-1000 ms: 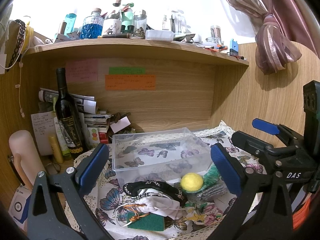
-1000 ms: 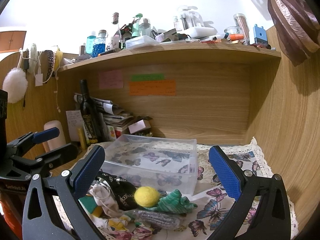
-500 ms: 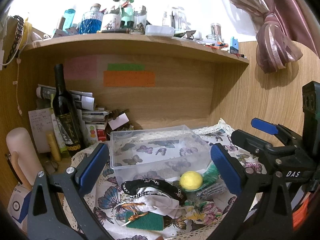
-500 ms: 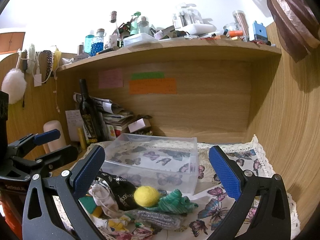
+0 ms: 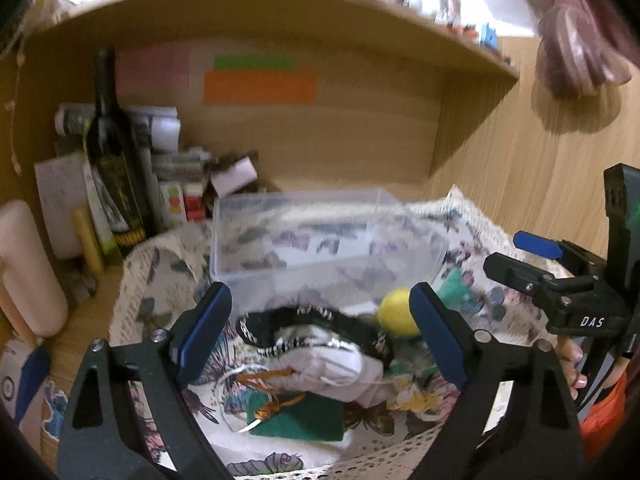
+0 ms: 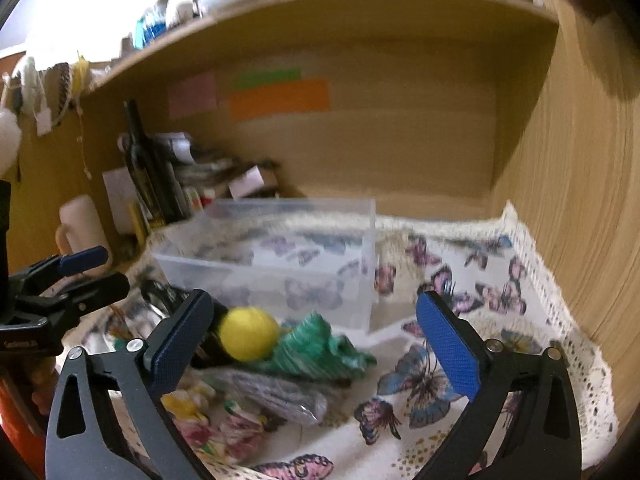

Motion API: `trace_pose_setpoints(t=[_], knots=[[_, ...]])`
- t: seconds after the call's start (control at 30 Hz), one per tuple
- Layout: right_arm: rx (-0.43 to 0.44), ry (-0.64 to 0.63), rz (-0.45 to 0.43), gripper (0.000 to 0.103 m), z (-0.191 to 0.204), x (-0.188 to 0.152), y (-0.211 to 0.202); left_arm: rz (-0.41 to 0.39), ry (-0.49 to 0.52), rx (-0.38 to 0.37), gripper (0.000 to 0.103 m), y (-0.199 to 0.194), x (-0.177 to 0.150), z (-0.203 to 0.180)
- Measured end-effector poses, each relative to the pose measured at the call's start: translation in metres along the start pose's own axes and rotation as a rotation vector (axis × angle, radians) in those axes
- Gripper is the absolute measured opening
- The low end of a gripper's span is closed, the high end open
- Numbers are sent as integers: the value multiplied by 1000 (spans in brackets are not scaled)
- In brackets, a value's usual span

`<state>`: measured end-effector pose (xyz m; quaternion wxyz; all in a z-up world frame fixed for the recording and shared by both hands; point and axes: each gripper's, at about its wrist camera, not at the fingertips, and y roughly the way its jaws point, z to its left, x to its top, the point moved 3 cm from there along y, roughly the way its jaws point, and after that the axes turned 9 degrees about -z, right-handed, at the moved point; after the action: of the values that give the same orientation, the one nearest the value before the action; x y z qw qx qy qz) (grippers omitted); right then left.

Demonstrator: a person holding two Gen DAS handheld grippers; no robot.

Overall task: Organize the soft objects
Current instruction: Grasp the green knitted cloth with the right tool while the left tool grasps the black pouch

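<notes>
A pile of soft things lies on the butterfly cloth in front of a clear plastic bin. In the left wrist view I see a black headband, a white cloth, a green sponge and a yellow ball. My left gripper is open, above the headband and white cloth. In the right wrist view the yellow ball, a green knit piece and a grey cloth lie between the fingers of my open right gripper. The bin is empty.
A dark wine bottle, papers and small boxes stand at the back left. A pink cylinder stands at the far left. Wooden walls close the back and right. A cluttered shelf hangs overhead.
Both grippers have moved down and forward toward the pile, which looks larger and nearer. The frames are now motion-blurred. Both stay open.
</notes>
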<state>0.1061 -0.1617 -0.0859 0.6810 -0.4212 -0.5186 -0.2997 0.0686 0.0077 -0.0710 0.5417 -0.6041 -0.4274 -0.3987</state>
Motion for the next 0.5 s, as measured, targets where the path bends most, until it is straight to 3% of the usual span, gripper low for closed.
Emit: trace_pose_setpoints(t=[0.17,0.33,0.4,0.5], knots=[[-1,13,85,93,-7,-18,18,121,-34,12,92,34,-23,10],[26,39,166,79,-14,-31,34,183,-76,8,91,52,-33,18],[42,43,192,66,-14,-35,38,174,-72,5,85,53,-32,16],[62,47,221,57,-13,-40,44,167,-61,1,74,53,-31,13]])
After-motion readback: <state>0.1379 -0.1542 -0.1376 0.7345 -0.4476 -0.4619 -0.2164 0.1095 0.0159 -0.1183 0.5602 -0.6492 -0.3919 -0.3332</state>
